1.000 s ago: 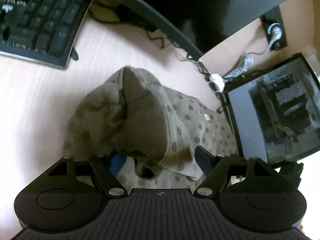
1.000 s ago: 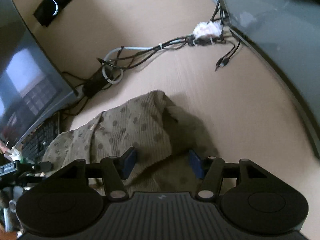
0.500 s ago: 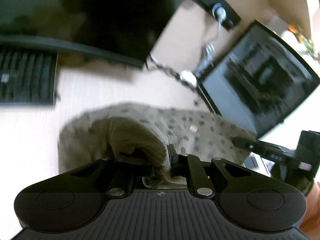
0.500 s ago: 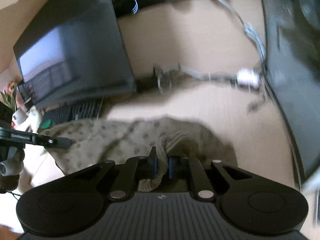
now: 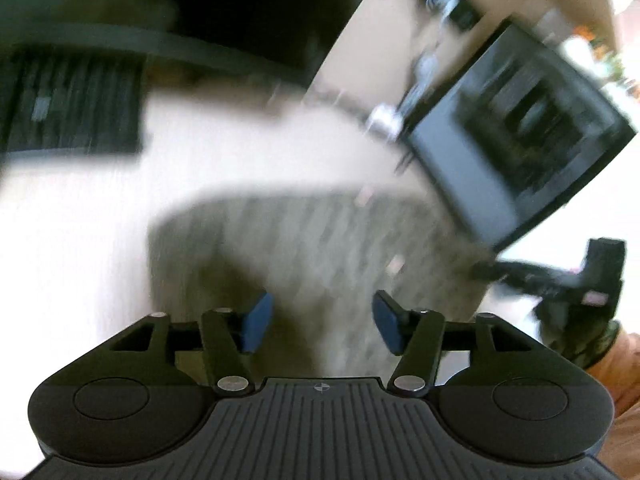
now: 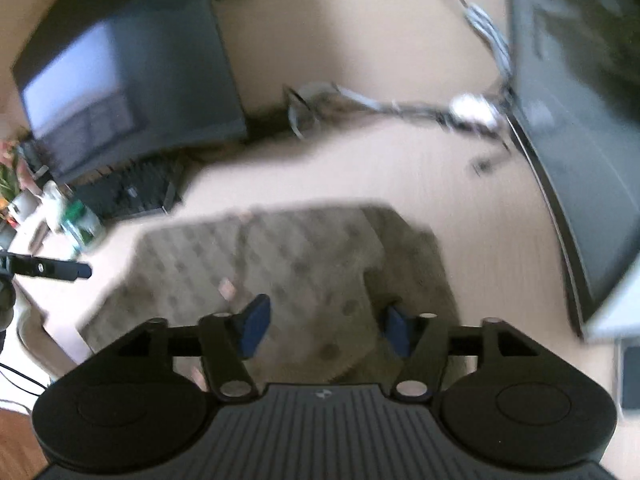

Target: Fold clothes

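An olive garment with darker dots (image 5: 320,248) lies folded into a flat block on the pale desk (image 5: 80,220). Both views are motion-blurred. My left gripper (image 5: 322,322) hangs above the garment's near edge, its jaws opening and nothing between the blue pads (image 5: 256,322). In the right wrist view the same garment (image 6: 280,264) lies below my right gripper (image 6: 326,330), whose jaws are also opening with no cloth pinched. The right gripper (image 5: 560,276) shows at the right edge of the left view, and the left gripper's finger (image 6: 48,268) at the left edge of the right view.
A keyboard (image 5: 68,104) and a dark curved monitor (image 5: 180,8) stand behind the garment. A computer case (image 5: 520,152) stands to its right, with a bundle of cables (image 6: 420,108) along the back of the desk. Small clutter (image 6: 76,220) sits at the desk's left end.
Both grippers, shut on folds of the garment half a second ago, have let go and opened. The lifted folds now lie flat and both grippers sit higher above the cloth.
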